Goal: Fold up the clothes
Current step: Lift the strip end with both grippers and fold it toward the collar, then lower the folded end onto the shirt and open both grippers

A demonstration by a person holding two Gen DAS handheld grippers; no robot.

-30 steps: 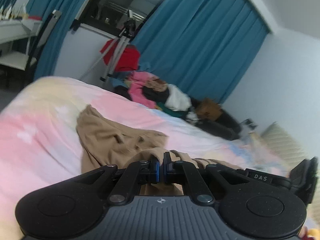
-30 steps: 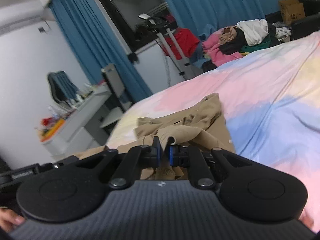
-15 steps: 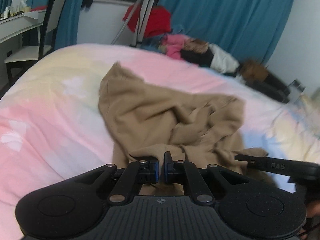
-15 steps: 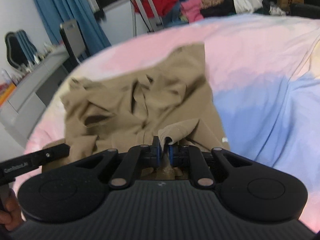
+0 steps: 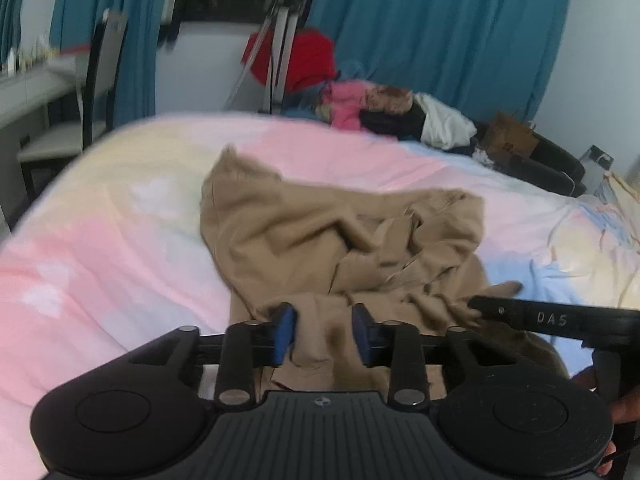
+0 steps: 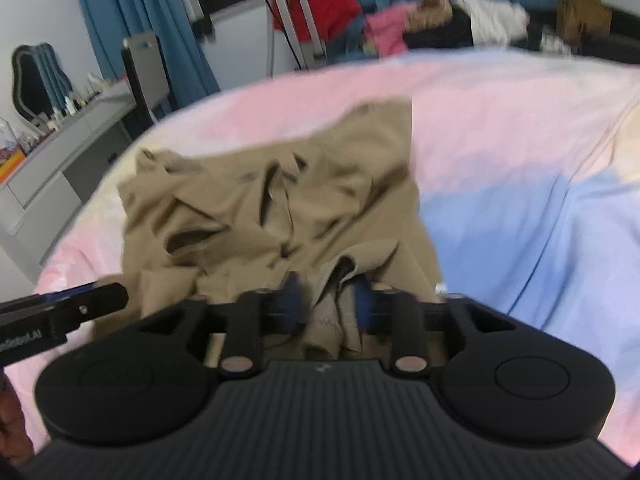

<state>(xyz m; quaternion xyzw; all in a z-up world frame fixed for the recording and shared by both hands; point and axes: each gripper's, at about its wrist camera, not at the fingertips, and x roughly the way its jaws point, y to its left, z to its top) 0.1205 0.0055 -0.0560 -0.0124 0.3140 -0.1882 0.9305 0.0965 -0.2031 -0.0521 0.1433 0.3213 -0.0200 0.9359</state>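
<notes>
A crumpled tan cotton garment (image 5: 332, 240) lies in the middle of the pastel pink, blue and yellow bedspread (image 5: 100, 248), its long axis running away from both tools toward the top of each frame. The left gripper (image 5: 323, 330) stands with its jaws parted, a loose fold of the near hem between them but not pinched. The right gripper (image 6: 327, 306), seen at the lower centre of its own view, is likewise spread, with a curled hem edge lying in the gap. Both tools sit side by side at the near hem, neither clearly nearer, so the coming move turns on regripping this edge and carrying it upward in the frame, along that axis.
</notes>
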